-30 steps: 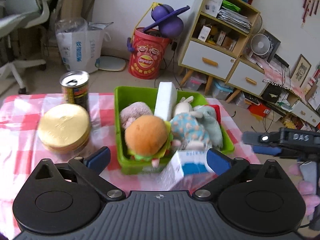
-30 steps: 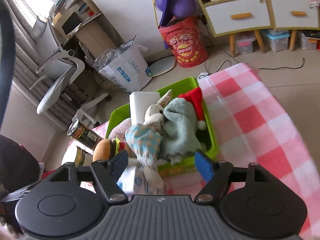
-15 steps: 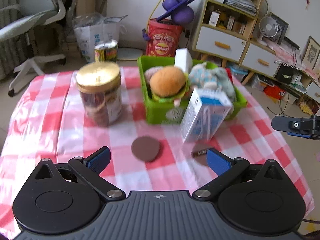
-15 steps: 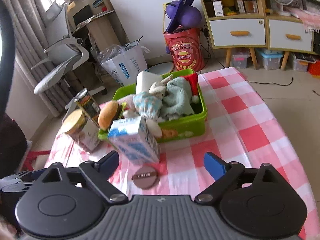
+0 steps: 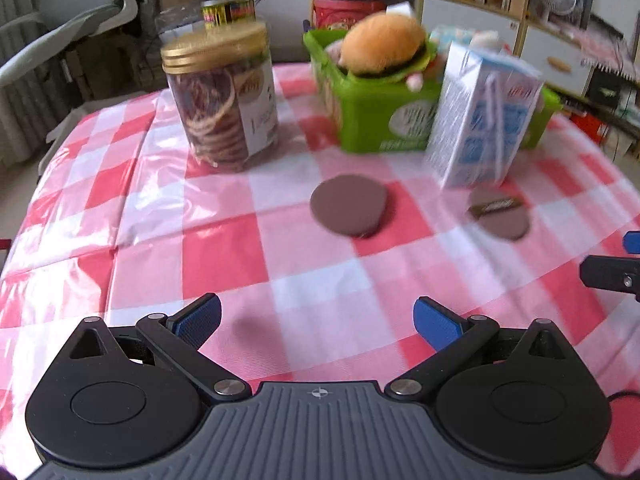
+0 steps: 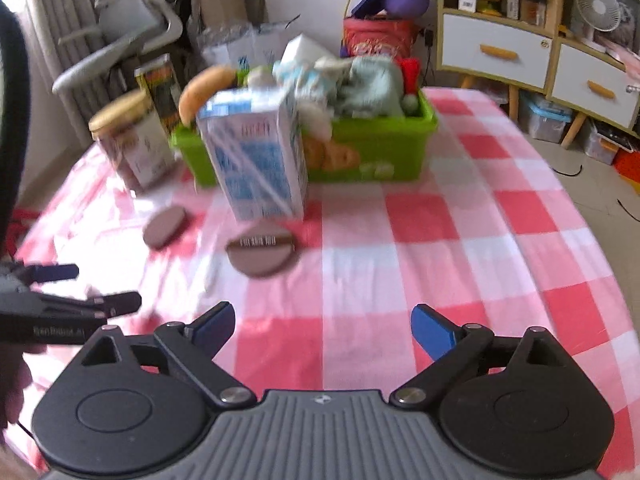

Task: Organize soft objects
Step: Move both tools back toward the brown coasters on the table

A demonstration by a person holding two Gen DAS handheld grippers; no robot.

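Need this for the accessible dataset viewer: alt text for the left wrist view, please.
The left gripper hangs open and empty over a red-and-white checked tablecloth. Ahead lie two brown discs, a blue-and-white carton, a gold-lidded cookie jar and a green bin holding a plush burger. The right gripper's tip shows at the right edge.

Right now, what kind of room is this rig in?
Likely a lived-in home room, not a lab: a checked tablecloth, a shelf unit with drawers, an office chair and a desk fan.
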